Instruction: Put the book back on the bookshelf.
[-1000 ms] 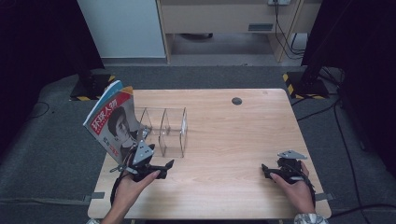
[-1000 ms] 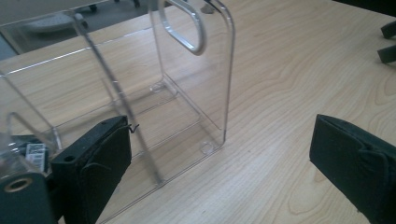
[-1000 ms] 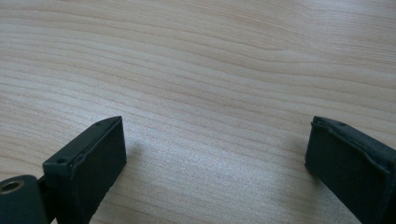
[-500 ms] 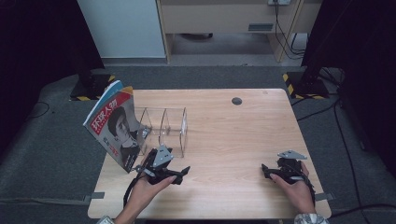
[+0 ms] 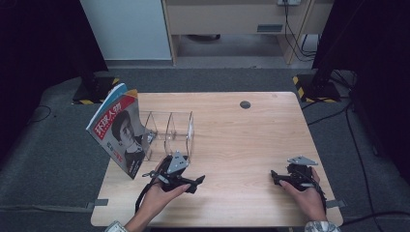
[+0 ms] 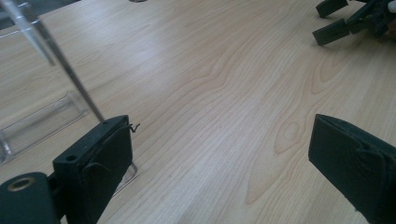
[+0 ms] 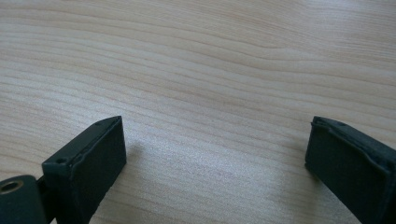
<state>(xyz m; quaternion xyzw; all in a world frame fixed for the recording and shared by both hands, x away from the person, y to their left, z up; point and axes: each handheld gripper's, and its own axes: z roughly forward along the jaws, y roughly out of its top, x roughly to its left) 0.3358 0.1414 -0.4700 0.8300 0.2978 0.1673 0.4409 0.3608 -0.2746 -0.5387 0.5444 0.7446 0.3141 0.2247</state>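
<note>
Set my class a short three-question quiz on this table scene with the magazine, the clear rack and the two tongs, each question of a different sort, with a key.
1. True or false: the left tongs grip the magazine.
2. Which thing stands nearest the left tongs? A) the clear rack B) the dark round spot on the table C) the right tongs
3. Fill in: the magazine leans at the rack's ___ end, as the high view shows it.

Key: 1 false, they are open over bare wood; 2 A; 3 left.

The magazine cover carries large white Chinese characters, unreadable here.
</note>
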